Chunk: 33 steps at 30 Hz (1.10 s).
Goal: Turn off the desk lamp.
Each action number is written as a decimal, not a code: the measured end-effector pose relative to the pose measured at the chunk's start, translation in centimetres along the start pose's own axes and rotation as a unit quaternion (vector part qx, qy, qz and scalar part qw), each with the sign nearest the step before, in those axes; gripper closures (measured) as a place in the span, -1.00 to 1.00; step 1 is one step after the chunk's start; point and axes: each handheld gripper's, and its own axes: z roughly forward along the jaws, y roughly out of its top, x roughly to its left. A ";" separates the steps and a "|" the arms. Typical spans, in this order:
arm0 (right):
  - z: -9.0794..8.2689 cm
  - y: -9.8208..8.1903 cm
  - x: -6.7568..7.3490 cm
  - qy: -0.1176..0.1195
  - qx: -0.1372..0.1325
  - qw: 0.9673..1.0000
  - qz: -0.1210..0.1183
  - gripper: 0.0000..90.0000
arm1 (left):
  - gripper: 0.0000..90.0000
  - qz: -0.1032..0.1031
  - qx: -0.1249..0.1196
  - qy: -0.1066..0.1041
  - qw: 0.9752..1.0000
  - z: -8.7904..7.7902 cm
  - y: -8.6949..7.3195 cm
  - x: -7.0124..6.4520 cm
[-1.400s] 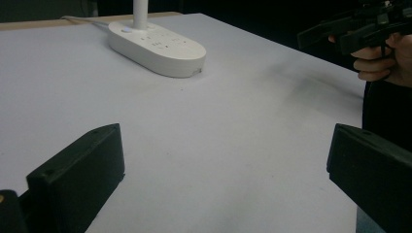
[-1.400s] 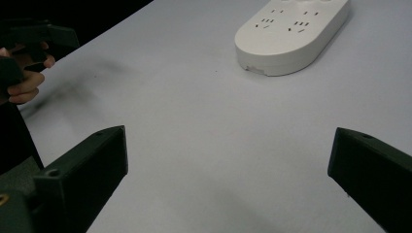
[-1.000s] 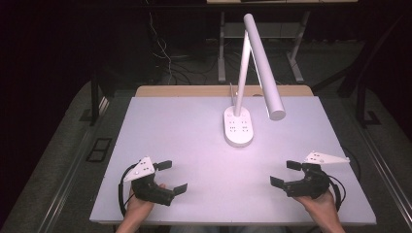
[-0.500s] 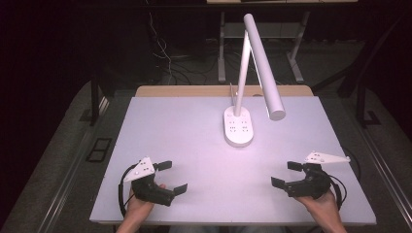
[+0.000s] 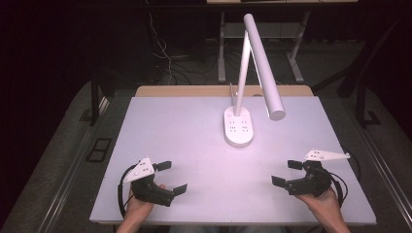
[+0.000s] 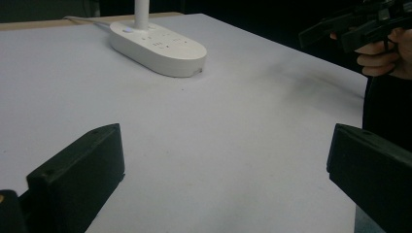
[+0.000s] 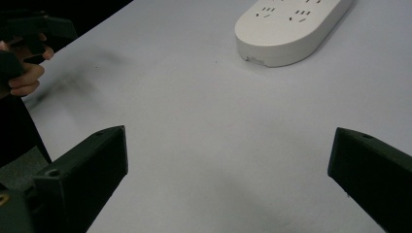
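On the white bench a white desk lamp stands toward the far side, its oval base flat on the surface and its long tube head slanting out above it to the right. At the near edge the left gripper sits low over the bench in the person's hand, jaws spread wide with nothing between them. The right gripper is held the same way at the near right corner, jaws wide apart and empty. Both point inward across the bare bench, well apart from each other and from the lamp base.
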 end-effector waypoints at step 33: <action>1.3 6.6 -1.6 0.004 0.019 0.999 -0.027 -0.98 | -1.00 -0.003 -0.003 0.005 1.000 -0.2 0.0 0.0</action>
